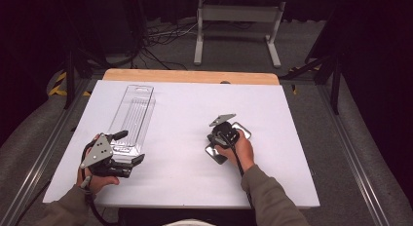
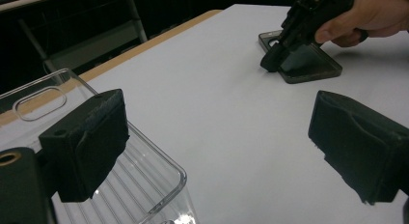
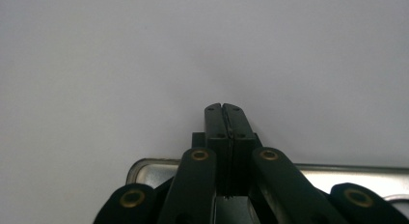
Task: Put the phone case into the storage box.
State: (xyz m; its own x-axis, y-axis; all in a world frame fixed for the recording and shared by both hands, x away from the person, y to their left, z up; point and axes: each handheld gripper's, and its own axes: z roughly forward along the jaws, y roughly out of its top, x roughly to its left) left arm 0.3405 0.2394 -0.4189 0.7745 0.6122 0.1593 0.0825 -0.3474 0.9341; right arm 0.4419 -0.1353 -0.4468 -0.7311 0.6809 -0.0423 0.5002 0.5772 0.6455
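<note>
We are pressing our right gripper (image 1: 220, 136), jaws squeezed together, down on the flat, dark, shiny metal tin (image 1: 242, 130) lying mid-table. It looks stiff and slippery, so grabbing its thin edges seems best. Our left gripper (image 1: 127, 147) is spread wide beside the clear plastic tray (image 1: 132, 111).

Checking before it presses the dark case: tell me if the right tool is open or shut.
Shut: the right tool has its jaws pressed together with nothing between them, above the dark case.

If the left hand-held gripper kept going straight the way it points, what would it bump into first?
Probably nothing soon: between the left hand-held gripper's open jaws lies bare white table. Farther along sits the dark flat case, though depth is unclear.
</note>
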